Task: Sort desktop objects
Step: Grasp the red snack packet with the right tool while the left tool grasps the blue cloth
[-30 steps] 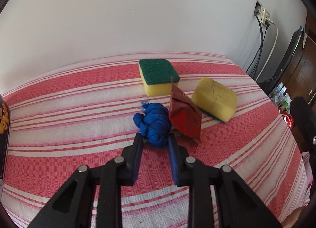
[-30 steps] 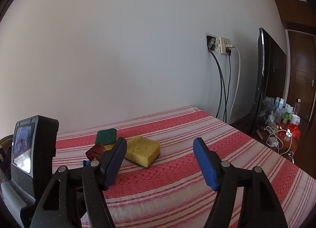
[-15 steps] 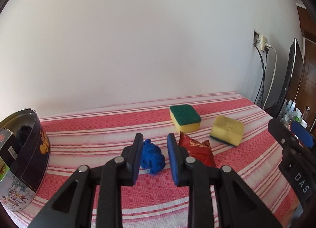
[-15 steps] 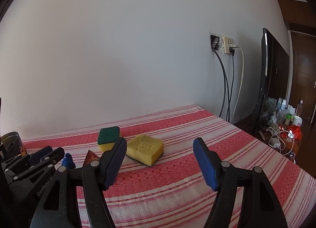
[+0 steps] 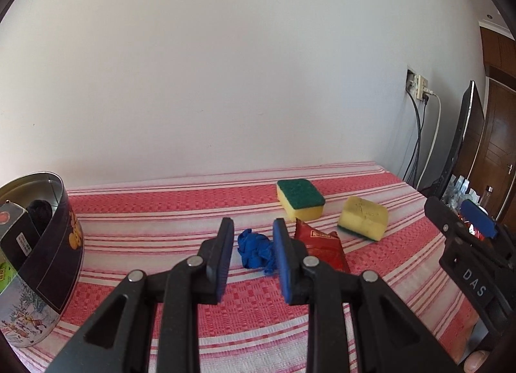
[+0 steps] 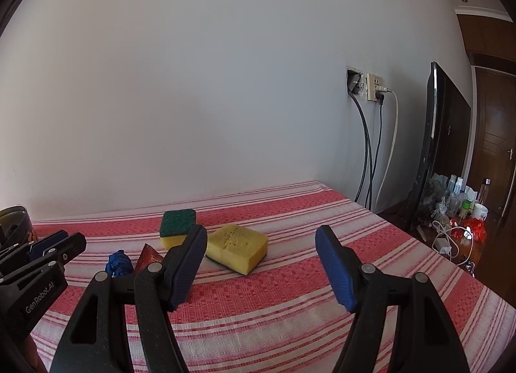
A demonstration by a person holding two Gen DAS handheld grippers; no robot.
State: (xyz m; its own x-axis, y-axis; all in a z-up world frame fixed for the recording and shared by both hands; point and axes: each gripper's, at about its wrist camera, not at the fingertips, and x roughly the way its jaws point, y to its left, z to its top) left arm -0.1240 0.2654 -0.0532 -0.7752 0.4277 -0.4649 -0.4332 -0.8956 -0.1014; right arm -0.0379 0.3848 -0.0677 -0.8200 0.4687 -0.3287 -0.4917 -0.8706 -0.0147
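Apparently the left claw (image 5: 252,257) is hovering, narrowly parted and empty, before the blue cloth wad (image 5: 254,252), which is lying on the tabletop (image 5: 161,227) beside the red packet (image 5: 322,248); next comes lowering and pinching it without snagging the packet. The right claw (image 6: 261,268) is waiting wide, holding nothing, near the yellow sponge (image 6: 237,248); the tin (image 5: 35,253) is standing left of the wad.

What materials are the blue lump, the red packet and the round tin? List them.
Blue lump: crumpled soft cloth or thin rubber, matte; folds show.
Red packet: glossy foil or plastic; crimped edge.
Round tin: likely metal; shiny inner wall, printed outside.
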